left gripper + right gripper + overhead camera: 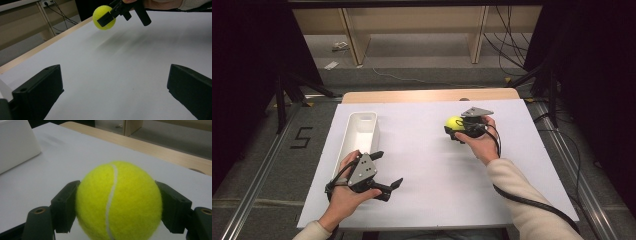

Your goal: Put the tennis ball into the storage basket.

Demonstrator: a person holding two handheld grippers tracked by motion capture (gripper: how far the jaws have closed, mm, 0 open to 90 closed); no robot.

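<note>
— Yellow tennis ball: where is it?
— Clamped between the jaws of the right gripper, above the white table, far right of the white bin.
— Left gripper?
— Jaws apart, holding nothing, beside the bin.
— Risk?
— Felt looks springy; a loosened squeeze could probably let the ball drop and roll off.

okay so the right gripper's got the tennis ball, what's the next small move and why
Probably carry the yellow-green felt tennis ball leftward toward the white rectangular plastic bin. The right gripper has its jaws shut on both sides of the ball, the bin looks empty, and the left gripper rests open beside it.
</note>
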